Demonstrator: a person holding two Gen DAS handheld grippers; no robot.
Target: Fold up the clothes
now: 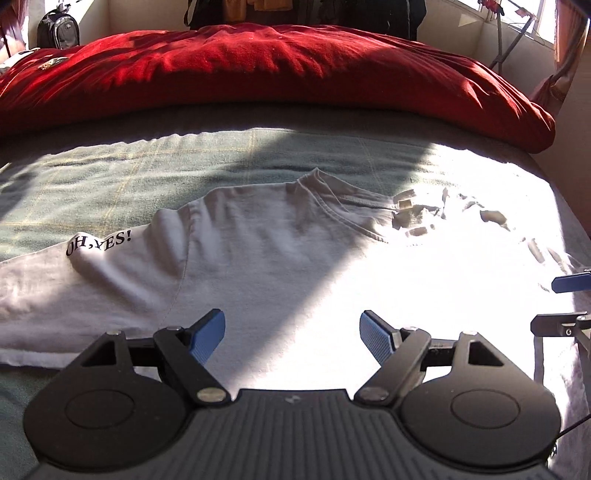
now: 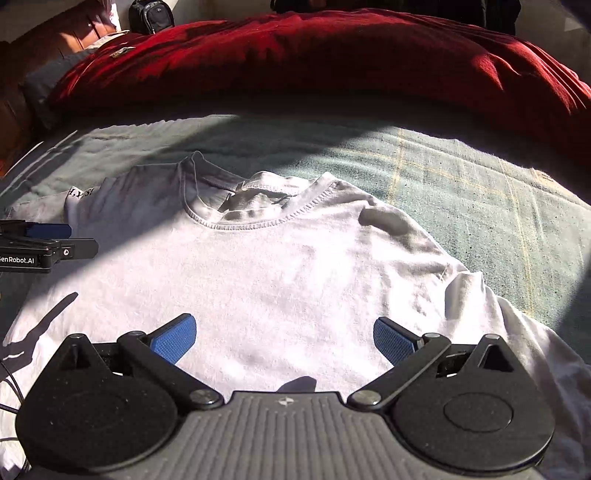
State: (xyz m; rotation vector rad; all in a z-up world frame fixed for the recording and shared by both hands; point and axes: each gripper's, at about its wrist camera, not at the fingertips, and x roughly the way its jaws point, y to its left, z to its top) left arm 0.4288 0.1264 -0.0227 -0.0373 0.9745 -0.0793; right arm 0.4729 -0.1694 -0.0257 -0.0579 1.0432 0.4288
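Observation:
A white T-shirt (image 1: 280,258) lies spread face up on the bed, collar away from me. Its left sleeve, printed "OH, YES!" (image 1: 98,243), is folded over. It also shows in the right wrist view (image 2: 280,273), with the collar (image 2: 255,218) at the far side and the right sleeve (image 2: 469,295) rumpled. My left gripper (image 1: 291,332) is open and empty above the shirt's chest. My right gripper (image 2: 284,334) is open and empty above the chest too. The right gripper's fingers (image 1: 569,284) show at the right edge of the left wrist view; the left gripper (image 2: 48,240) shows at the left edge of the right wrist view.
A green plaid bedspread (image 1: 110,166) covers the bed under the shirt. A thick red blanket (image 1: 258,70) lies bunched along the far side, also in the right wrist view (image 2: 332,59). A black backpack (image 1: 59,29) stands at the back left. Strong sunlight washes out the shirt's right half.

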